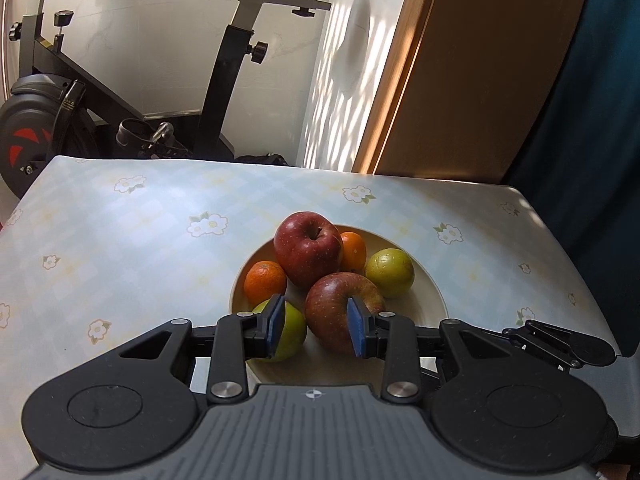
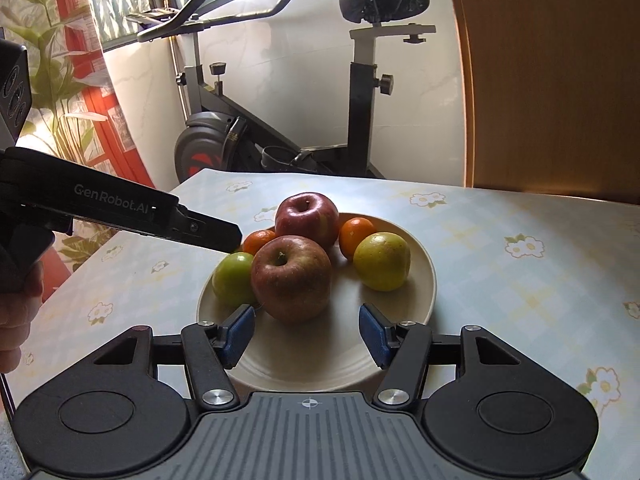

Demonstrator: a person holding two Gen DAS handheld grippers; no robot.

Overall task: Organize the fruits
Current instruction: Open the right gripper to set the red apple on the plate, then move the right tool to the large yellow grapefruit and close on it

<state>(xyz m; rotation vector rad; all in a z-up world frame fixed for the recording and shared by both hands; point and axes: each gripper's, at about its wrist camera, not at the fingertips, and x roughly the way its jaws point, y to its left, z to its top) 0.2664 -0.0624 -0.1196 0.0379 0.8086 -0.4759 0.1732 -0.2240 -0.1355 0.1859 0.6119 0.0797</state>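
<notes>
- The table (image 1: pixel 120 240) wears a pale checked cloth (image 2: pixel 520 300) printed with small white flowers (glossy, with daylight falling across it).
- One cream plate (image 1: pixel 432 300) sits directly on that cloth, near the front edge and roughly midway across.
- The plate carries the fruit pile; nothing else shows lying on the cloth around it.

Left gripper (image 1: pixel 316 326) jaws parted, nothing clamped. Right gripper (image 2: pixel 307 336) jaws spread wider, nothing held.

green fruit (image 1: pixel 294 330) half behind claw pad (image 1: pixel 276 326)
</notes>
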